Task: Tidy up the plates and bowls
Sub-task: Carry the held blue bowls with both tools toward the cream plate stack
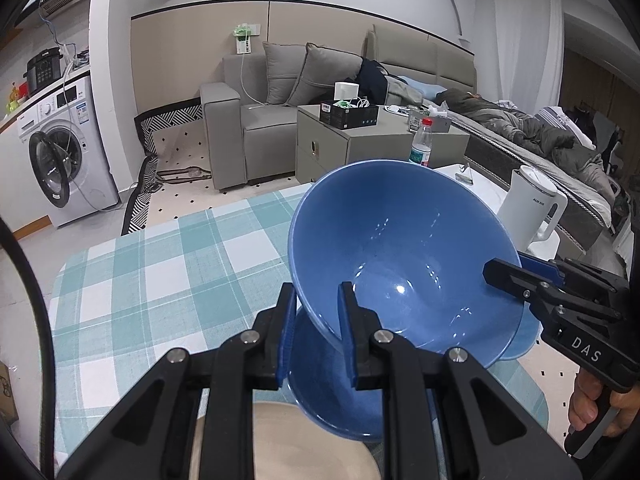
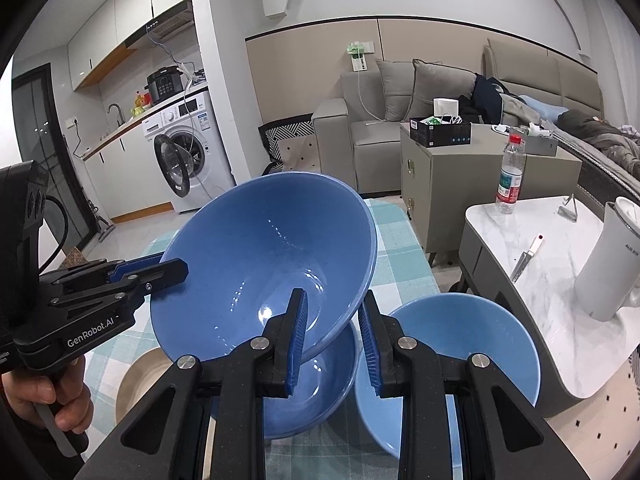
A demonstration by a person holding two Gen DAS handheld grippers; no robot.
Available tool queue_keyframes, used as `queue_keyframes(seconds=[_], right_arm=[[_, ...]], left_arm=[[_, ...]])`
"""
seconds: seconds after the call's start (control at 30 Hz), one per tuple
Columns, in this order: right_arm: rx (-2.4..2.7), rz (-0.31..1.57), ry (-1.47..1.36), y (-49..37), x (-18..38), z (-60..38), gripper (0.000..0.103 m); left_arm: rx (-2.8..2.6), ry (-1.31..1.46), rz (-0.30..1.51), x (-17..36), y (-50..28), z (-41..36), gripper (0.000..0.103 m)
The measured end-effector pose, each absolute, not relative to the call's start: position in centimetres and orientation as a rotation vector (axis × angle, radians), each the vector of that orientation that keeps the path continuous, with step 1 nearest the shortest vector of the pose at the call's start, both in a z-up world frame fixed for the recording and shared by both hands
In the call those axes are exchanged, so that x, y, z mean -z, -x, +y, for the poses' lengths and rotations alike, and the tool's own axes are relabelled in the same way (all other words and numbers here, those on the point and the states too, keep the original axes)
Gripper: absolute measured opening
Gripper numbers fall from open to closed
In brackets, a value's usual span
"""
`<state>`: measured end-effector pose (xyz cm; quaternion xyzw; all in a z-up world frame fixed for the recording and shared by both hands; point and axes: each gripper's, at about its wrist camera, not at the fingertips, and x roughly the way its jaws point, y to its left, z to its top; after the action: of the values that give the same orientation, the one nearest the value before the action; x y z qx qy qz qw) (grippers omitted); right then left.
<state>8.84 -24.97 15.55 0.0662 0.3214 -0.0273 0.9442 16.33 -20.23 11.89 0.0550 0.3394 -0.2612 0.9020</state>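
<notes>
A big blue bowl hangs tilted over the checked tablecloth, gripped at opposite sides. My left gripper is shut on its near-left rim. My right gripper is shut on the rim across from it. Directly underneath sits a second blue bowl. A paler blue bowl stands to its right. A beige dish lies at the near left, partly hidden by the fingers.
To the right is a white marble side table with a white kettle, a water bottle and a knife. A grey cabinet, a sofa and a washing machine stand beyond. A person's hand holds each gripper handle.
</notes>
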Motion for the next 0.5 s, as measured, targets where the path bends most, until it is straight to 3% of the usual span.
queue_keyframes(seconds=[0.5], right_arm=[[0.010,0.678,-0.208,-6.8,-13.3,-24.6,0.027]], left_arm=[[0.516,-0.119,0.713,-10.5,-14.4,-19.1,0.019]])
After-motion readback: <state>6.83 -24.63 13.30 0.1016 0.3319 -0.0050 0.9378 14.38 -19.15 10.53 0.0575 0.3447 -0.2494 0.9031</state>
